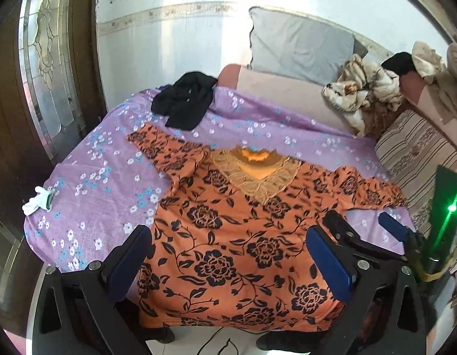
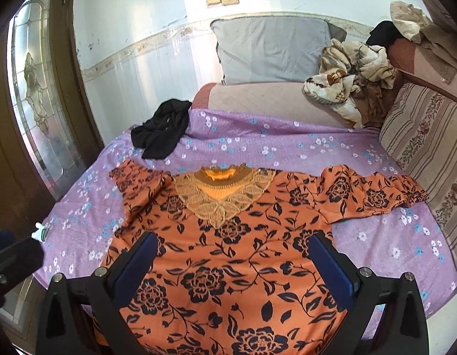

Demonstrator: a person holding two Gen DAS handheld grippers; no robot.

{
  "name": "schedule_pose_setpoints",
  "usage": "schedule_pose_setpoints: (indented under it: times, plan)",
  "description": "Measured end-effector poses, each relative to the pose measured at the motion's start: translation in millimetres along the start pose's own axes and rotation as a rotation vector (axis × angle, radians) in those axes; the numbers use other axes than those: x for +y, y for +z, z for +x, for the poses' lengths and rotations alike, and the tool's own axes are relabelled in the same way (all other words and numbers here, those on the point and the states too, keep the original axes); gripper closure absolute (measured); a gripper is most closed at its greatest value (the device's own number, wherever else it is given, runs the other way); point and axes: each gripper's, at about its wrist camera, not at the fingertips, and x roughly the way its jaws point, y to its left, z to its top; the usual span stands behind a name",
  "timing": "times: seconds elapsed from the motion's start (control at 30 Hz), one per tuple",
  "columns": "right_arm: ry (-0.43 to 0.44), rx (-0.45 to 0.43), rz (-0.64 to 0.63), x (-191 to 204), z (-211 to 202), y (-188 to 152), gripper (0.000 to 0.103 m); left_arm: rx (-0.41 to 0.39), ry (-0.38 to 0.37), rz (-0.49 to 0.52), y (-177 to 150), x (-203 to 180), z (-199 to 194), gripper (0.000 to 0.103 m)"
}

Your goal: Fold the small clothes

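Left tongs (image 1: 228,254): nearest the lens, blue-padded fingers spread wide above the lower half of the blouse, nothing held.
Right tongs (image 2: 233,261): likewise spread wide over the hem area, empty; in the left wrist view they (image 1: 358,230) appeared at 3 o'clock, beside the garment's edge.
Orange floral blouse (image 2: 222,254): lay flat and face-up on the bed, lace neckline toward 12 o'clock, one sleeve extended to 10 o'clock, the other to 2 o'clock, hem hanging over the bed's near edge.
Purple flowered sheet (image 2: 376,236): covered the bed beneath the blouse.
Black garment (image 1: 184,100): crumpled at 11 o'clock, apart from the blouse.
White object (image 1: 39,201): small, at 9 o'clock on the sheet's edge.
Grey pillow (image 2: 273,50): upright against the wall at 12 o'clock.
Patterned blanket (image 2: 344,77): heaped at 1 o'clock.
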Motion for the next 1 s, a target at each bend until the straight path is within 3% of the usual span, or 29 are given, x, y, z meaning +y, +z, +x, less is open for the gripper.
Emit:
schedule_pose_setpoints:
  times: [0.3, 1.0]
  plan:
    - [0.007, 0.079, -0.014, 2.1, 11.6, -9.9, 0.0, 0.048, 0.031, -0.001, -8.5, 8.2, 29.0, 0.0]
    - [-0.024, 0.126, -0.009, 4.1, 18.6, -11.0, 0.0, 0.064, 0.051, -0.007, -6.6, 15.5, 50.2, 0.0]
